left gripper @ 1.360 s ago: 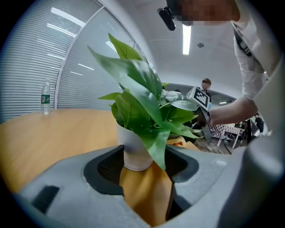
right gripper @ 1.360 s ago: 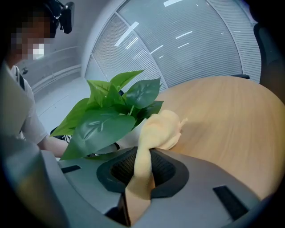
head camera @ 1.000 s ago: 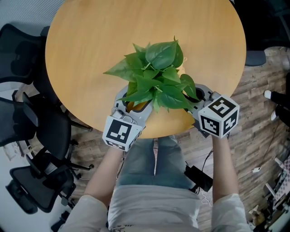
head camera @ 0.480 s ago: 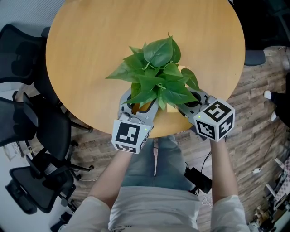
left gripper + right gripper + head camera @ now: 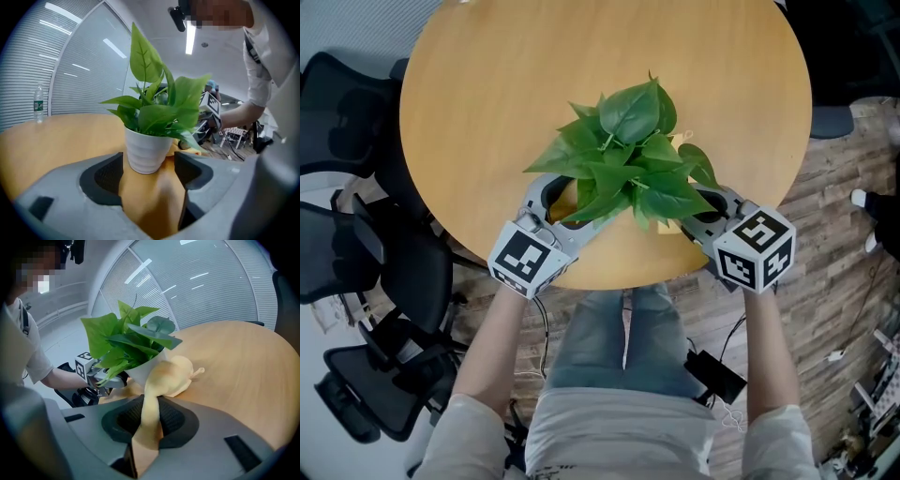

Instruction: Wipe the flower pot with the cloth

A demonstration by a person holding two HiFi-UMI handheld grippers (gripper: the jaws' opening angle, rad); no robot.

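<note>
White ribbed flower pot (image 5: 146, 152) upright; yellow cloth (image 5: 171, 376) bunched, touching its side

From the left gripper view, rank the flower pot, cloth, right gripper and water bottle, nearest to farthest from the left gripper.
1. flower pot, untouched between the tips of the left gripper, whose jaws have just been opening.
2. cloth, against the pot's right side.
3. right gripper, beyond, gripping it.
4. water bottle, far left.
</note>
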